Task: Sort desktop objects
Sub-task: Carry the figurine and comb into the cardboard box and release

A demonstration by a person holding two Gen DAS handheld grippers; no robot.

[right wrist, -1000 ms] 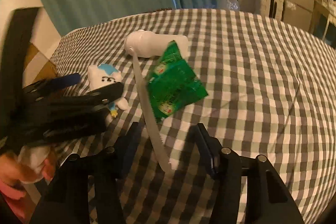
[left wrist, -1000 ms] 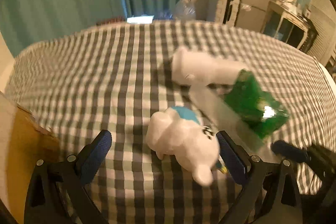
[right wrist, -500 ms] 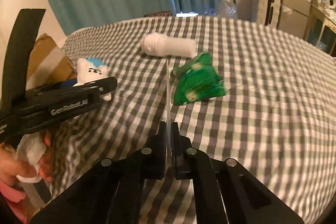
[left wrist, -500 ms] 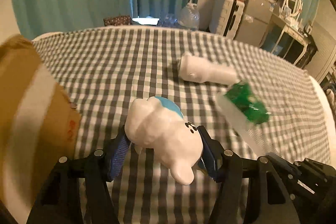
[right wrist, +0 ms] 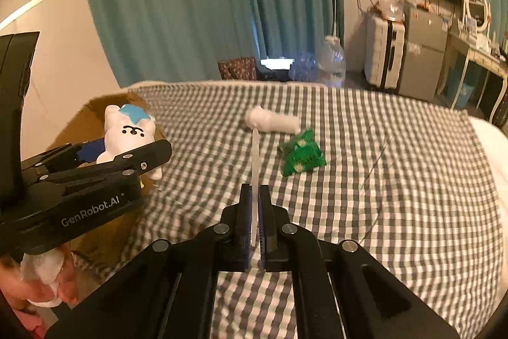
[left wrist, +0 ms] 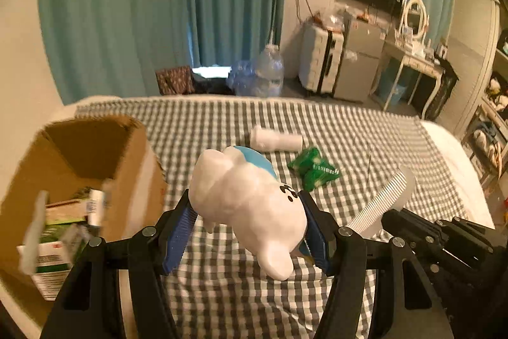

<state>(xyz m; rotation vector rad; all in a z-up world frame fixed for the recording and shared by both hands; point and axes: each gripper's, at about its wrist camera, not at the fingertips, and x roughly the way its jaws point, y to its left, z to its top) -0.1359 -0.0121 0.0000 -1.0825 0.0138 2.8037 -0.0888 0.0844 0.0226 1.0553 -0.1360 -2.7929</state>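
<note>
My left gripper [left wrist: 247, 224] is shut on a white plush toy [left wrist: 250, 202] with a blue patch and holds it above the checked cloth, beside an open cardboard box [left wrist: 92, 167]. The toy [right wrist: 127, 132] and the left gripper [right wrist: 95, 161] also show in the right wrist view, over the box [right wrist: 95, 110]. My right gripper [right wrist: 254, 212] is shut on a clear plastic comb [right wrist: 255, 161] and holds it upright above the cloth. The comb [left wrist: 381, 202] shows in the left wrist view too. A white bottle [right wrist: 273, 121] and a green packet [right wrist: 301, 156] lie on the cloth.
The box holds several cartons [left wrist: 57, 231]. The grey-and-white checked cloth [right wrist: 397, 180] covers a bed-like surface. Beyond its far edge stand teal curtains [right wrist: 190, 5], a large water jug [right wrist: 331, 62], a suitcase [right wrist: 384, 53] and a dresser [left wrist: 409, 75].
Both grippers have risen off the cloth. My left gripper closed on the plush toy and carried it left towards the box. My right gripper closed on the comb and lifted it.
</note>
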